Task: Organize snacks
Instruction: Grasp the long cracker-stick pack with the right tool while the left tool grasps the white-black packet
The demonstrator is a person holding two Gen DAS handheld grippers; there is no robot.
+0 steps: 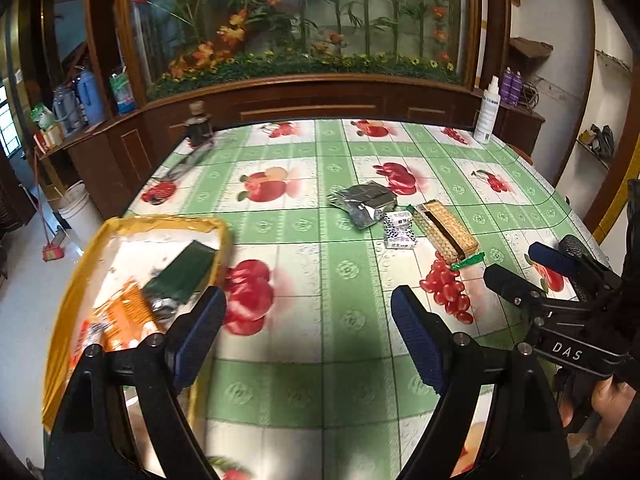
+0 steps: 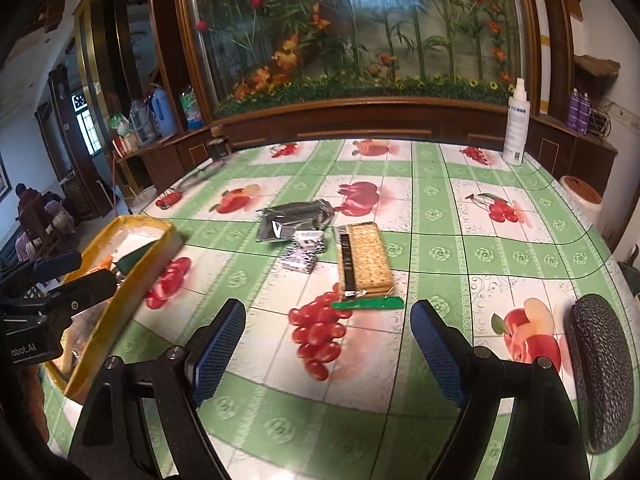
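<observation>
A yellow tray (image 1: 80,276) at the table's left edge holds a dark green packet (image 1: 180,274) and orange snack packets (image 1: 124,316); it also shows in the right wrist view (image 2: 132,280). Mid-table lie a silver foil packet (image 1: 362,200) (image 2: 294,218), a small black-and-white packet (image 1: 398,230) (image 2: 302,254) and a cracker pack (image 1: 444,230) (image 2: 362,258). My left gripper (image 1: 308,320) is open and empty, just right of the tray. My right gripper (image 2: 328,340) is open and empty, near the cracker pack. It also shows in the left wrist view (image 1: 520,268).
The table has a green fruit-print cloth (image 2: 440,208). A white spray bottle (image 2: 516,124) stands at the back right, a dark jar (image 1: 198,124) at the back left. A dark textured case (image 2: 600,372) lies at the right. A wooden cabinet with artificial plants stands behind.
</observation>
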